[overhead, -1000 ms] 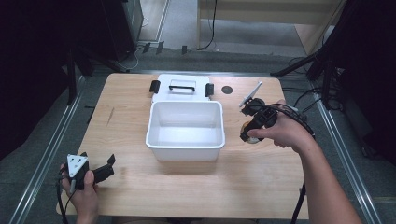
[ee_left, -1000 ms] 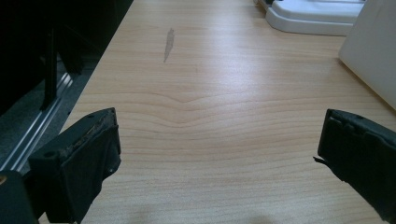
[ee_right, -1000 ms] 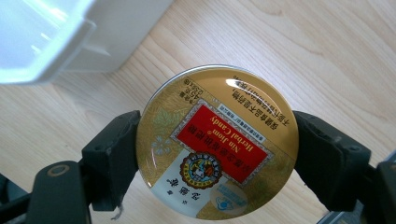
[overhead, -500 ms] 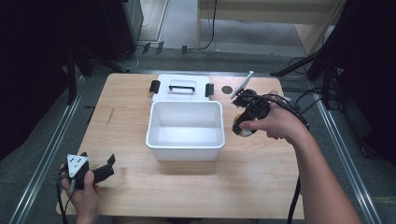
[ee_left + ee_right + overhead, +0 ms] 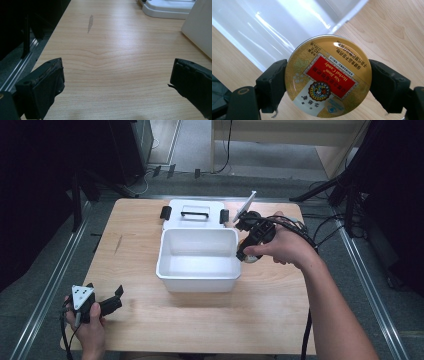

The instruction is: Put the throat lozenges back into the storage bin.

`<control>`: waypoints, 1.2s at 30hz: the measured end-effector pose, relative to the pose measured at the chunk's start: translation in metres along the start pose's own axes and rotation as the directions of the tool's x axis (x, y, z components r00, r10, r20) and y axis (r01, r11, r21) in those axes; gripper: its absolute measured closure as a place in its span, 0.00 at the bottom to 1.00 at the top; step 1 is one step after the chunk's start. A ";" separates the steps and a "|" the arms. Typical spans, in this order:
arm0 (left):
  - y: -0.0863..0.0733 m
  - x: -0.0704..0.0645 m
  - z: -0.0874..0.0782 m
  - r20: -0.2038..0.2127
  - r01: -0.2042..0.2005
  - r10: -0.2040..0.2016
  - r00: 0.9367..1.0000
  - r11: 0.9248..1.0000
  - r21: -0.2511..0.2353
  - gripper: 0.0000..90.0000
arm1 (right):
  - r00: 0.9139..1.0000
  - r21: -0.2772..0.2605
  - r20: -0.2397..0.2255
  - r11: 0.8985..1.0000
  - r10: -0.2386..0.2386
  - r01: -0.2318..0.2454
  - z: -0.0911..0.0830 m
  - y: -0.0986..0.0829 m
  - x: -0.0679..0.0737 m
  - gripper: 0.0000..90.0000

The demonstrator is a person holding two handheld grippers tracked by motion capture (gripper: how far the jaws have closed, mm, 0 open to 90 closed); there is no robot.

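Note:
A round gold candy tin (image 5: pixel 328 76) with a red label sits clamped between the jaws of my right gripper (image 5: pixel 328 82). In the high view, that right gripper (image 5: pixel 245 252) hovers at the right wall of a white open bin (image 5: pixel 165 265) in the table's middle, with the tin (image 5: pixel 253 259) just outside the rim. The bin's glossy wall (image 5: pixel 274 27) lies right behind the tin. My left gripper (image 5: pixel 114 301) rests open near the front left corner, nothing between its jaws. Its own view, the left gripper (image 5: pixel 116 85), looks over bare wood.
The bin's white lid (image 5: pixel 192 214) with black latches lies flat behind the bin, also visible as the lid (image 5: pixel 170 7). The wooden table (image 5: pixel 280 320) has open room in front and to the left of the bin. Cables and stands line the floor beyond the table's edges.
My right gripper has carried the tin leftward, from the table's right side up to the bin's right wall. The left gripper has stayed put.

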State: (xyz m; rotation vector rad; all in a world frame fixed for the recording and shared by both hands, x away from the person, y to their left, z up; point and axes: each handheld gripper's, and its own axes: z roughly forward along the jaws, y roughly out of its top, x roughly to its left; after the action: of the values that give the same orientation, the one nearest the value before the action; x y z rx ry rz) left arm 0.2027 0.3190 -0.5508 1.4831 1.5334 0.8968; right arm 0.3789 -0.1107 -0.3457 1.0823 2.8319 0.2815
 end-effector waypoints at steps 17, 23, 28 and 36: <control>0.000 0.000 0.000 0.000 0.000 0.000 1.000 1.000 0.000 0.00 | 0.998 -0.014 -0.007 0.998 -0.067 0.067 0.006 0.023 0.019 0.23; 0.000 0.000 0.000 0.000 0.001 -0.001 1.000 1.000 -0.001 0.00 | 0.995 -0.020 -0.004 0.995 -0.098 0.098 0.010 0.027 0.024 0.23; 0.000 0.000 0.000 0.003 0.003 -0.003 1.000 1.000 -0.001 0.00 | 0.991 -0.030 -0.002 0.990 -0.136 0.136 0.013 0.030 0.027 0.23; 0.000 0.000 0.000 0.002 0.003 -0.003 1.000 1.000 -0.002 0.00 | 0.982 -0.041 -0.002 0.982 -0.187 0.187 0.021 0.036 0.031 0.23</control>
State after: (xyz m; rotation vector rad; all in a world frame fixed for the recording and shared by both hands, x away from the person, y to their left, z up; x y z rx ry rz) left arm 0.2031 0.3193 -0.5509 1.4794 1.5326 0.8946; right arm 0.3830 -0.0610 -0.3597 0.8017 2.8924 0.3251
